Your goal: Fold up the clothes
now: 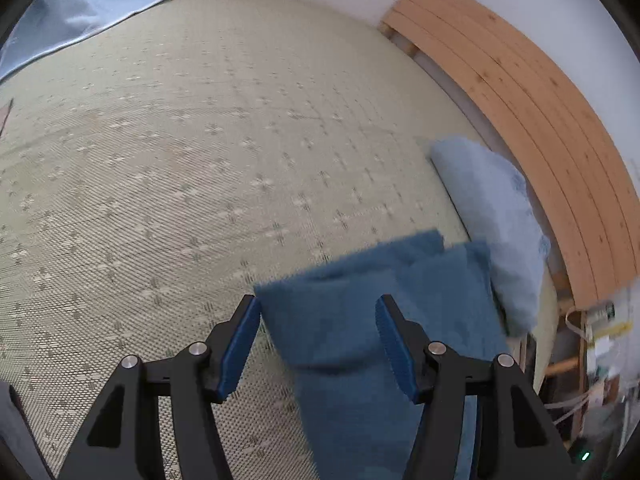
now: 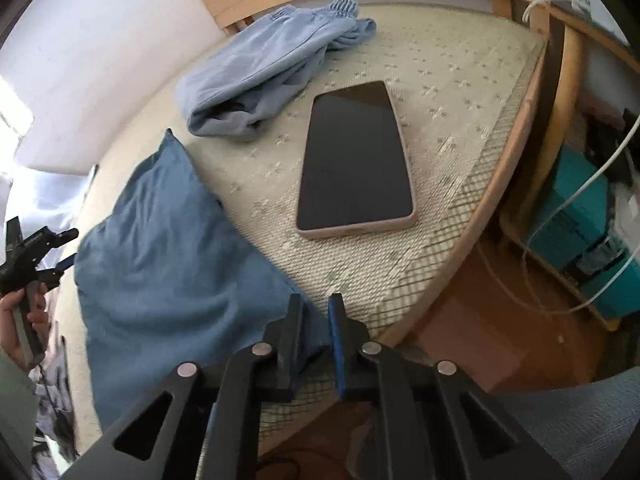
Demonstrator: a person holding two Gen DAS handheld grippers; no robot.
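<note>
Black claw arms fill the bottom of both views. Seen from the left wrist, the left claw stands wide open, its blue pads apart on either side of the dark blue cloth, which lies on the woven mat at lower centre; the pads do not press on it. To the right of that cloth lie the folded pale blue trousers, touching it, with the wooden frame curving down the right edge. A pale sheet sits in the upper left corner.

From the right wrist, a hand at the far left edge holds the other claw's handle. Right of it the dark blue cloth sprawls, wrinkled, across the lower left. The right claw at bottom centre is nearly closed, and the cloth's near corner runs in between its jaws; it looks pinched there, though contact is hard to confirm. Above lie the pale trousers, and a phone rests face up at centre, just beside the cloth.

To fold well, I judge the open claw should take the matching corner on its side, so both corners lift evenly, and the cloth should be carried clear of the phone.
</note>
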